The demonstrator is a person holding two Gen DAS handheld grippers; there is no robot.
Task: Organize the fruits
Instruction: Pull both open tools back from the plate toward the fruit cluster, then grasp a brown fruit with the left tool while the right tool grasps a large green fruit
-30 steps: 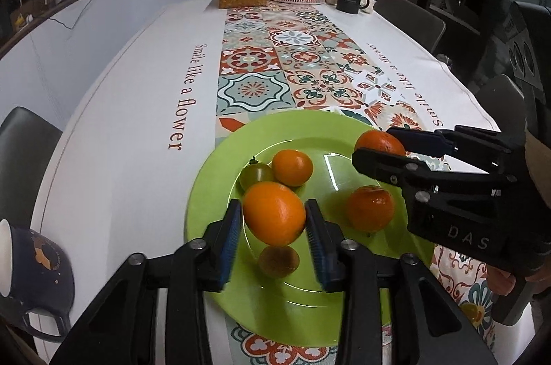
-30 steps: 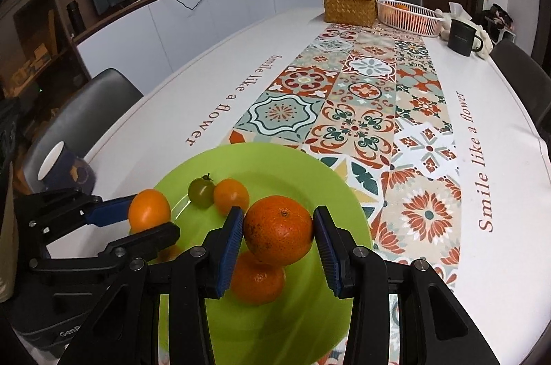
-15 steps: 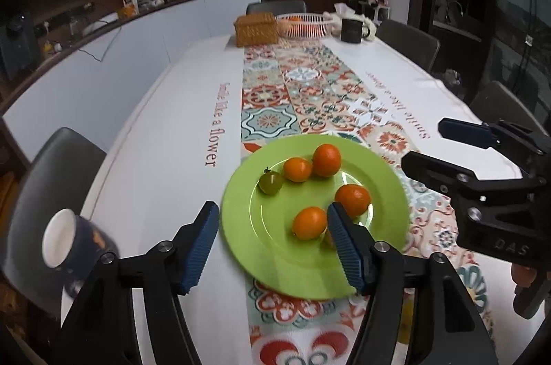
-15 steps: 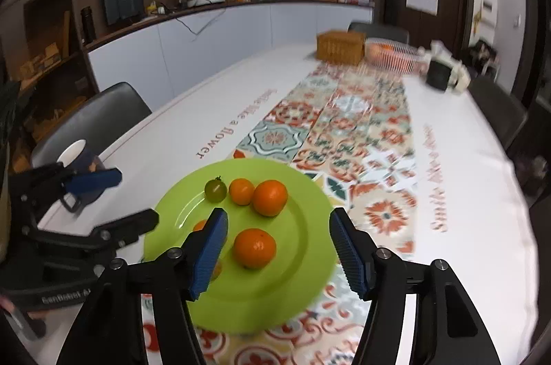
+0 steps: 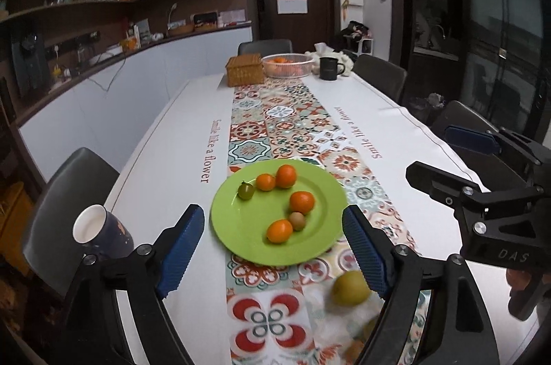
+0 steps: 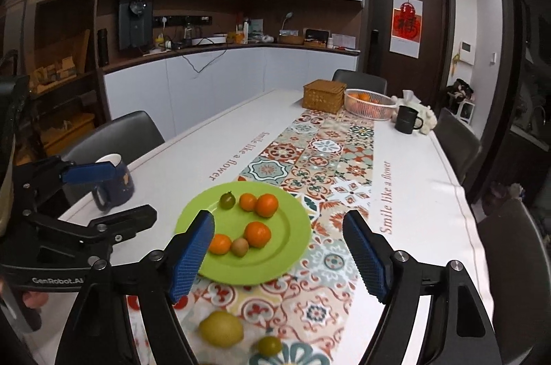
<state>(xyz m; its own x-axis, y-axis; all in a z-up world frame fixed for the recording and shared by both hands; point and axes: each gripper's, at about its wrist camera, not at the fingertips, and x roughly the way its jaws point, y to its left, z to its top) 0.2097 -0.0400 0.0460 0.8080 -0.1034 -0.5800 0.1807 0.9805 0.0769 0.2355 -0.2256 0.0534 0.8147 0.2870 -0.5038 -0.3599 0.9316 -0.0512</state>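
A green plate point(image 5: 237, 237) point(image 6: 292, 248) lies on the patterned table runner. It holds several oranges point(image 5: 302, 201) point(image 6: 257, 234), a small green tomato point(image 5: 246, 191) point(image 6: 227, 200) and a brown kiwi point(image 5: 297, 220) point(image 6: 239, 247). A yellow-green pear point(image 5: 349, 289) point(image 6: 221, 329) and a small green fruit point(image 6: 269, 345) lie on the runner nearer than the plate. My left gripper point(image 5: 272, 251) is open and empty, raised above the plate's near side. My right gripper point(image 6: 279, 256) is open and empty, raised to the right of it; it also shows in the left wrist view point(image 5: 458, 158).
A dark blue mug point(image 5: 100, 234) point(image 6: 115, 180) stands at the left table edge. At the far end stand a wicker box point(image 5: 245, 74), a white basket of oranges point(image 5: 288, 65) and a black mug point(image 5: 330, 68). Chairs point(image 5: 65, 193) line both sides.
Both grippers let go of their oranges onto the plate, opened wide and pulled back and up. The pear and small green fruit have come into view.
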